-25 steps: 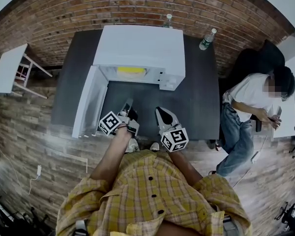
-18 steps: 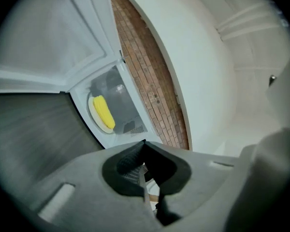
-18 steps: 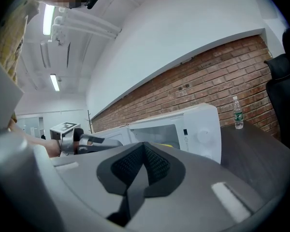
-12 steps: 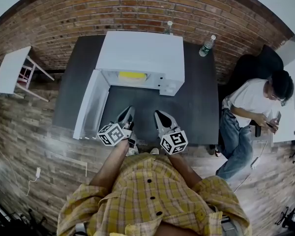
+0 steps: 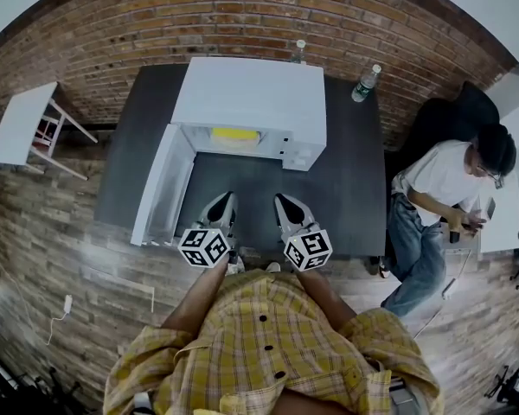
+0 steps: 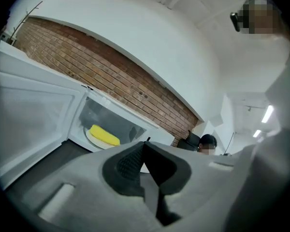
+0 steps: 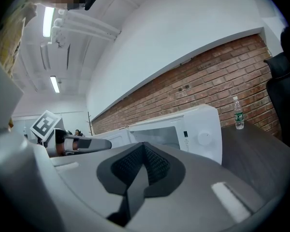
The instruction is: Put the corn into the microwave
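The yellow corn [image 5: 234, 133] [image 6: 104, 135] lies on the white plate inside the white microwave [image 5: 249, 98] [image 7: 198, 129], whose door [image 5: 162, 184] [image 6: 29, 115] stands swung open to the left. My left gripper [image 5: 224, 204] [image 6: 145, 153] hovers over the dark table in front of the opening, shut and empty. Beside it, my right gripper [image 5: 286, 206] [image 7: 144, 162] is also shut with nothing between its jaws. Both stay apart from the microwave.
The dark table [image 5: 346, 188] carries two water bottles [image 5: 366, 76] [image 7: 238, 113] at the back against the brick wall. A seated person [image 5: 441, 188] is at the right. A small white table [image 5: 17, 121] stands at the left.
My left gripper has rolled upright and drawn back toward me, so its marker cube now faces up. The right gripper has stayed put.
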